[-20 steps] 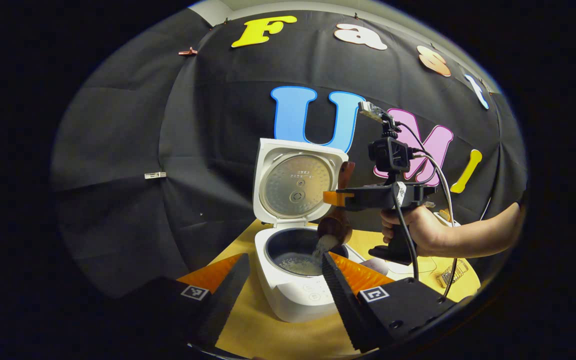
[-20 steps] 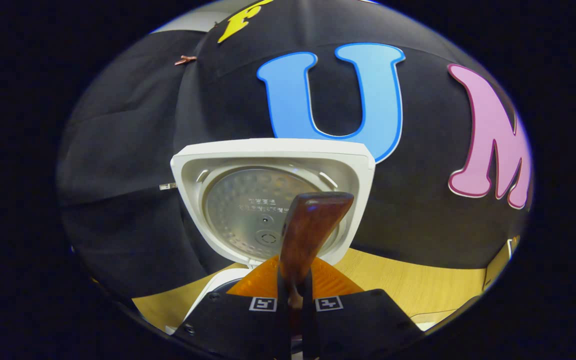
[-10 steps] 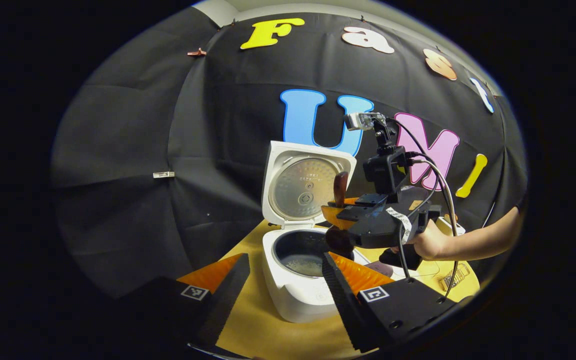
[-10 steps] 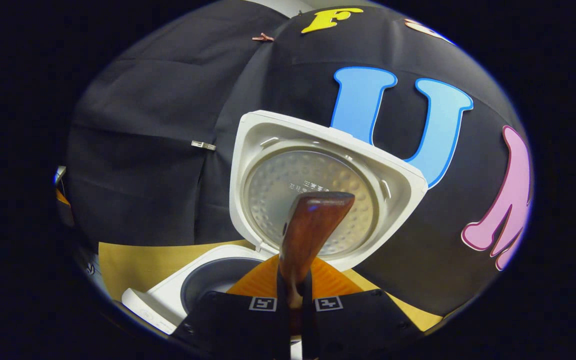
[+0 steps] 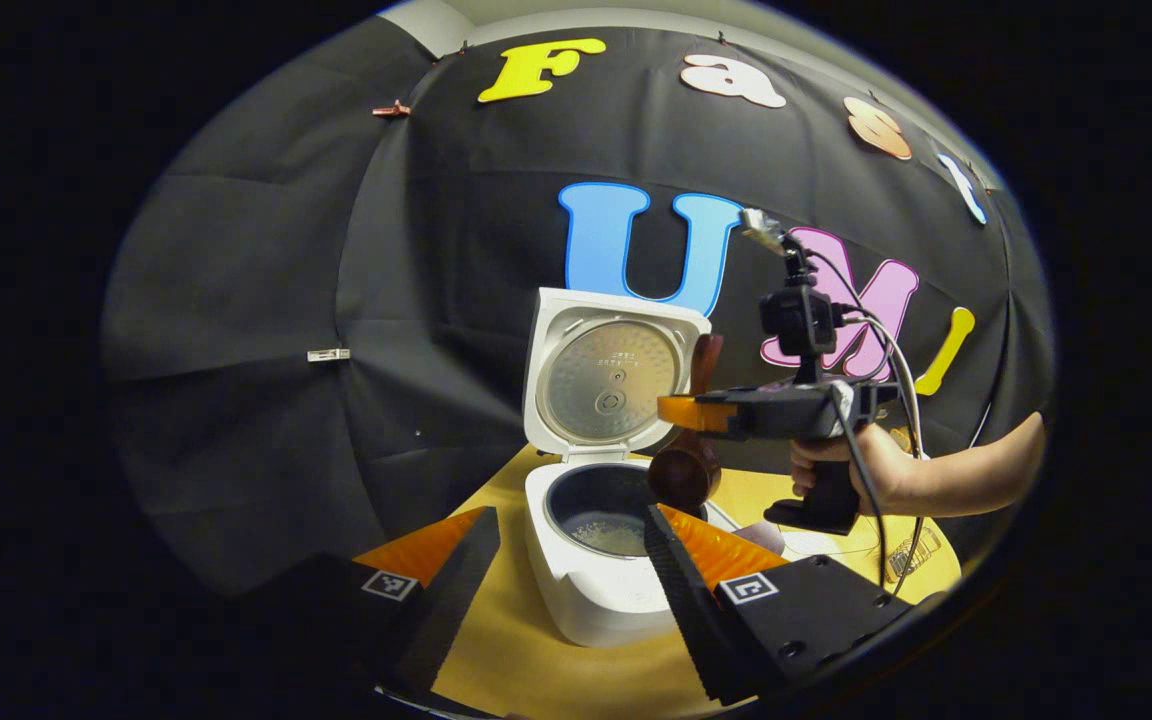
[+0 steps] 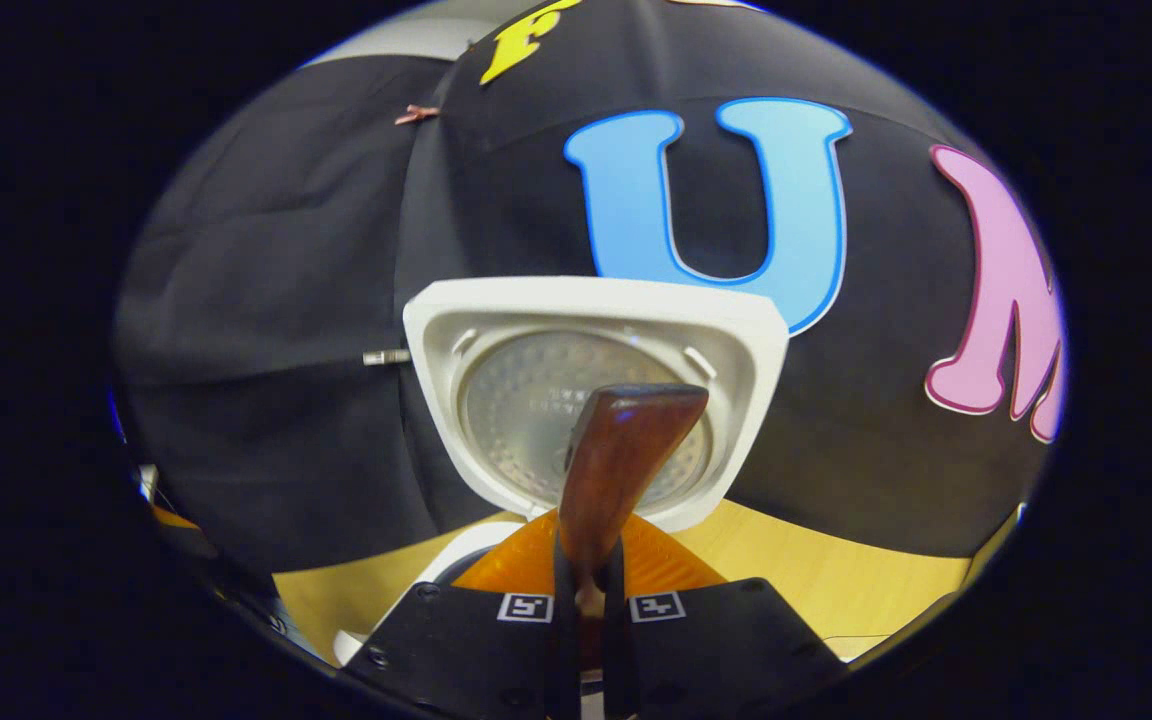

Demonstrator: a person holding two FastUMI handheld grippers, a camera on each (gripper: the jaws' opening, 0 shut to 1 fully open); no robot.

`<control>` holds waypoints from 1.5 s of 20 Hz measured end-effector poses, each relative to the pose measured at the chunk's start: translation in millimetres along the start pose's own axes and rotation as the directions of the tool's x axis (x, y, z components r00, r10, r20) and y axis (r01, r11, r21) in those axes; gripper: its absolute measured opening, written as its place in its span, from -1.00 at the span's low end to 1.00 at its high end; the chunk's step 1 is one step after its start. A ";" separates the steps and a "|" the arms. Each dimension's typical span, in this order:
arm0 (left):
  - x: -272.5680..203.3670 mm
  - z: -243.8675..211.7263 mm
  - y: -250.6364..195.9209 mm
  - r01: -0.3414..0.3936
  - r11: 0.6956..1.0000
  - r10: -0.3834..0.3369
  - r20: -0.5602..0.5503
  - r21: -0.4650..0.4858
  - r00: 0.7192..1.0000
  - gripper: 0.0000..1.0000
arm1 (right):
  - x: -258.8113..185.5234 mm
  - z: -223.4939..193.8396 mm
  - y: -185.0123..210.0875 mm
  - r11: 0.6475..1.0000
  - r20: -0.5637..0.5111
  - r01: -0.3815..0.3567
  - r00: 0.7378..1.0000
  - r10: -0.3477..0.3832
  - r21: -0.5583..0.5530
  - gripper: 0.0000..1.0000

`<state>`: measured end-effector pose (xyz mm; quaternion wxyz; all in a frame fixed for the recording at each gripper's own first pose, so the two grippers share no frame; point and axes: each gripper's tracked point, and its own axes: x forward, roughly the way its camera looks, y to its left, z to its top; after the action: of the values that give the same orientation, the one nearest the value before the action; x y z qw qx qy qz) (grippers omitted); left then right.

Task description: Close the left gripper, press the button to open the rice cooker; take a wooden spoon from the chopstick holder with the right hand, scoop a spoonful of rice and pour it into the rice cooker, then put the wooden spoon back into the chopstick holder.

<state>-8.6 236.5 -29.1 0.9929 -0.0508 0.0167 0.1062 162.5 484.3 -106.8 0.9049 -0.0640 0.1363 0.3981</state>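
Note:
The white rice cooker (image 5: 591, 590) stands on the table with its lid (image 5: 616, 375) up, and some rice (image 5: 608, 532) lies in the dark inner pot. My left gripper (image 5: 571, 565) hovers open in front of the cooker with nothing between its fingers. A hand holds my right gripper (image 5: 681, 412) level, above the pot's right rim. It is shut on the wooden spoon (image 5: 684, 475), whose bowl hangs down by the rim. In the right gripper view the spoon's handle (image 6: 626, 450) rises from the shut right gripper (image 6: 586, 590) in front of the raised lid (image 6: 596, 320).
The yellow wooden table (image 5: 536, 660) runs under the cooker. At its right end, behind the hand (image 5: 861, 470), lie a clear dish (image 5: 836, 542) and a wire rack (image 5: 911, 550). The black cloth wall stands close behind the cooker.
A second ago rice was falling from the spoon into the pot. The right gripper then tilted, levelled out again and drew slightly right; the spoon's bowl now hangs by the rim.

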 end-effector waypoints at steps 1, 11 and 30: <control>0.0 1.6 -2.6 0.004 1.000 -0.004 0.005 0.000 1.000 0.88 | -6.8 5.2 -2.3 1.000 0.003 -0.005 1.000 0.005 0.026 -0.75; 10.1 10.1 -78.4 0.107 0.993 -0.107 -0.002 0.039 0.994 0.87 | -103.8 49.6 -105.0 0.979 0.112 0.125 0.983 -0.143 0.158 -0.75; 6.2 -13.3 -251.6 0.287 0.953 -0.277 -0.105 0.098 0.955 0.88 | -361.1 -101.7 -391.8 0.702 -0.078 0.636 0.756 -0.650 0.321 -0.75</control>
<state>50.6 -8.3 -18.0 0.9974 -0.0015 0.0599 -0.0401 198.5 -56.7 -93.6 0.9867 0.0522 0.1509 0.0305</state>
